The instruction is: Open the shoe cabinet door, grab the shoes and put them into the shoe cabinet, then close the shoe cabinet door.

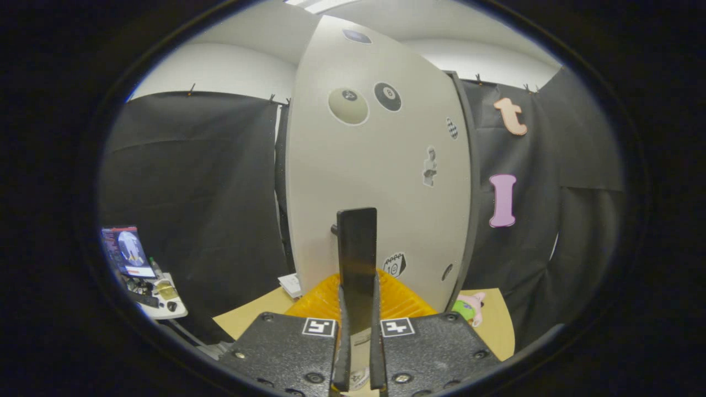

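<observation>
- Evidently the gripper (358, 336), low in the frame's centre, clamps both fingers on the flat dark upright door handle (357, 259), a hold suited to swinging the door.
- Behind stands the pale grey stickered shoe cabinet door (380, 165), centre frame.
- An orange ribbed shoe (397, 300) lies at its foot.

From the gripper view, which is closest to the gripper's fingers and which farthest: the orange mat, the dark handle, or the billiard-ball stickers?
1. Dark handle: between the gripper's nearly closed fingers.
2. Orange ribbed mat: just ahead, at the cabinet door's foot.
3. Billiard-ball stickers: farthest, high on the door.
</observation>
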Demonstrator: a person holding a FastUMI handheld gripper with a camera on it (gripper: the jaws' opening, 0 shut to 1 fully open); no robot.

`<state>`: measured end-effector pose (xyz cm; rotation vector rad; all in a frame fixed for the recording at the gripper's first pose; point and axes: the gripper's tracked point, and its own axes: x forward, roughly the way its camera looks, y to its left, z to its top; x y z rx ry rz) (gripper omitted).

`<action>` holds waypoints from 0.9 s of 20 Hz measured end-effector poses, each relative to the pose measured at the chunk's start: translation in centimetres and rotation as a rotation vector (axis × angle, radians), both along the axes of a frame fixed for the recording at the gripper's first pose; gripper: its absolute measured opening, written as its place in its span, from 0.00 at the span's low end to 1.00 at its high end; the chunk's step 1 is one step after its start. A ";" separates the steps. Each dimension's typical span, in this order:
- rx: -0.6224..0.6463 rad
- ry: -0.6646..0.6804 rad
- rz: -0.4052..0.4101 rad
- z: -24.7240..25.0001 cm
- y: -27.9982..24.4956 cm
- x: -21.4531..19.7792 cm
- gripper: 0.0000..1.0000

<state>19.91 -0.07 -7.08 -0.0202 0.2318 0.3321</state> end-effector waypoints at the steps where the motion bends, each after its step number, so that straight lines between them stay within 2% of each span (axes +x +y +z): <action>1: -0.005 -0.004 -0.011 0.0 -0.5 -0.1 0.16; 9: -0.006 -0.035 -0.095 0.1 -3.7 -0.7 0.12; 11: -0.022 -0.056 -0.153 0.2 -4.9 -0.4 0.11; 16: -0.042 -0.133 -0.355 0.2 -8.5 1.1 0.04; 17: -0.048 -0.155 -0.374 1.0 -9.6 1.1 0.04; 18: -0.013 -0.127 -0.352 0.5 -9.3 1.0 0.04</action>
